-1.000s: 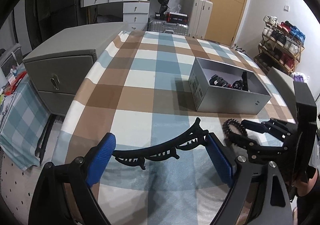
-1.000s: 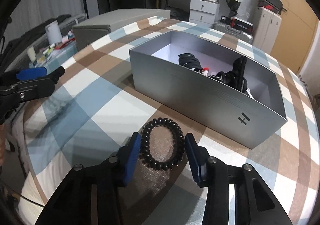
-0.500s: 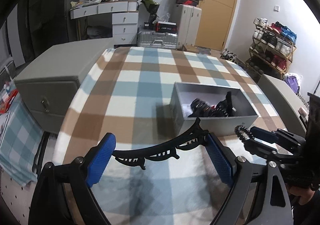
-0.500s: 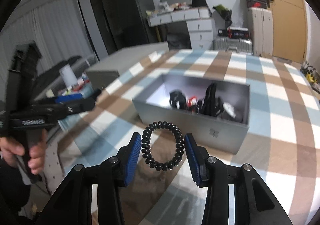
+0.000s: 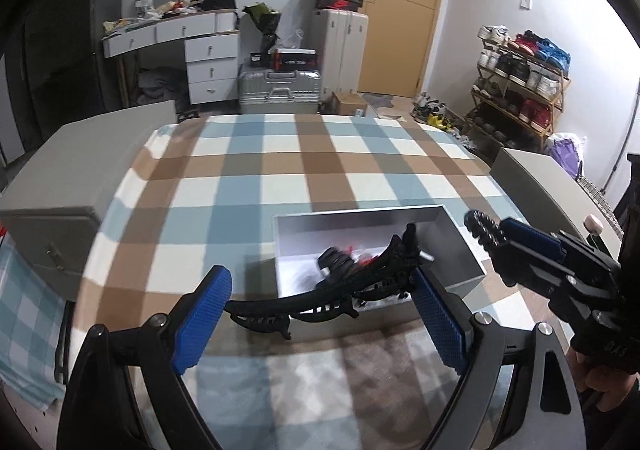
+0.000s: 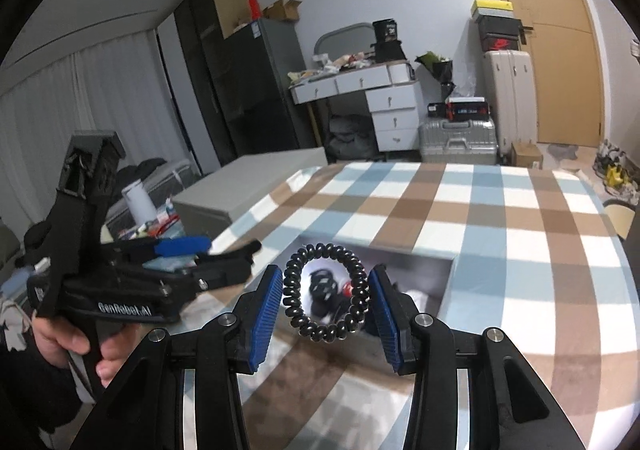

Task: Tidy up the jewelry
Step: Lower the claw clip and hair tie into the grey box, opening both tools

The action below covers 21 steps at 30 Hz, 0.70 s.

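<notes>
Lower centre of the left wrist view: the left gripper (image 5: 320,314) has its jaws spread wide, clamped end to end on one long black hair claw (image 5: 332,290), which runs diagonally from the lower-left blue pad up to the right-hand one. A second ago the claw hung over bare cloth with the box well beyond it; now its upper end overlaps the box mouth, so the carry has closed most of the gap.

Lower centre of the right wrist view: the right gripper (image 6: 326,302) has its jaws at a narrow-to-middling gap, pinching one black spiral hair tie (image 6: 325,292) by its sides. The ring stands upright, clear of the table. A second ago it lay low over the cloth in front of the box's side wall; now the box interior shows through the ring. Judgement: both pieces are lifted and nearly over the drop point, so release into the box looks like the next step.

Mid-frame: one grey open box (image 5: 460,246) on the checked tablecloth (image 5: 256,186). Inside it lies a dark tangle of accessories with a red fleck, too blurred to count.

Count: two grippers, two items in transit, one box.

Far: white drawer desk (image 5: 200,50) upper left, shoe rack (image 5: 520,82) at right.
</notes>
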### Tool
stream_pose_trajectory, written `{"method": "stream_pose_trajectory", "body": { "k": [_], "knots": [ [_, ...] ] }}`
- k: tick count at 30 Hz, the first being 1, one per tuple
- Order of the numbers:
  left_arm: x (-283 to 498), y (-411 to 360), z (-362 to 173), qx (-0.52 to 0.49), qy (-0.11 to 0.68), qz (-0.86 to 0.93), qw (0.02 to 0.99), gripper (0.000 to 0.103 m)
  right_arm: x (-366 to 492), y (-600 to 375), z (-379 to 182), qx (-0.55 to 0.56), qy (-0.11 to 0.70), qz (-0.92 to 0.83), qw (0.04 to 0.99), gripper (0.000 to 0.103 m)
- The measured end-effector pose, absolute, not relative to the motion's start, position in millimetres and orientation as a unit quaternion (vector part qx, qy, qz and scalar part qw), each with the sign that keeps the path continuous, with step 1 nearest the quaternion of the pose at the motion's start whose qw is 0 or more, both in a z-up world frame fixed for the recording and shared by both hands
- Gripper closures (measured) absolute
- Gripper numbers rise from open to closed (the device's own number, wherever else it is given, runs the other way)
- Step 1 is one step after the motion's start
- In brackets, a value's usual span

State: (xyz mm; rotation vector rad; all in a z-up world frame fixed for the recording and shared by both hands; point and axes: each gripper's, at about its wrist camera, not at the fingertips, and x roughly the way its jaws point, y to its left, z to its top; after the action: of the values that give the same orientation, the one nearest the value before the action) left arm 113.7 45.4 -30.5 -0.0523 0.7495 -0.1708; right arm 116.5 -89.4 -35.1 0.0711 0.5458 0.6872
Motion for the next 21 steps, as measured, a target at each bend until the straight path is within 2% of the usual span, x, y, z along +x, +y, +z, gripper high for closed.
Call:
{"method": "stream_pose_trajectory", "body": {
  "k": [21],
  "knots": [
    [155.8,21.5,-49.9,-0.021,0.393,-0.107,0.913,0.015,166.6,-104.2,-52.7,0.067,0.279,0.319,0.903,0.059]
  ]
}}
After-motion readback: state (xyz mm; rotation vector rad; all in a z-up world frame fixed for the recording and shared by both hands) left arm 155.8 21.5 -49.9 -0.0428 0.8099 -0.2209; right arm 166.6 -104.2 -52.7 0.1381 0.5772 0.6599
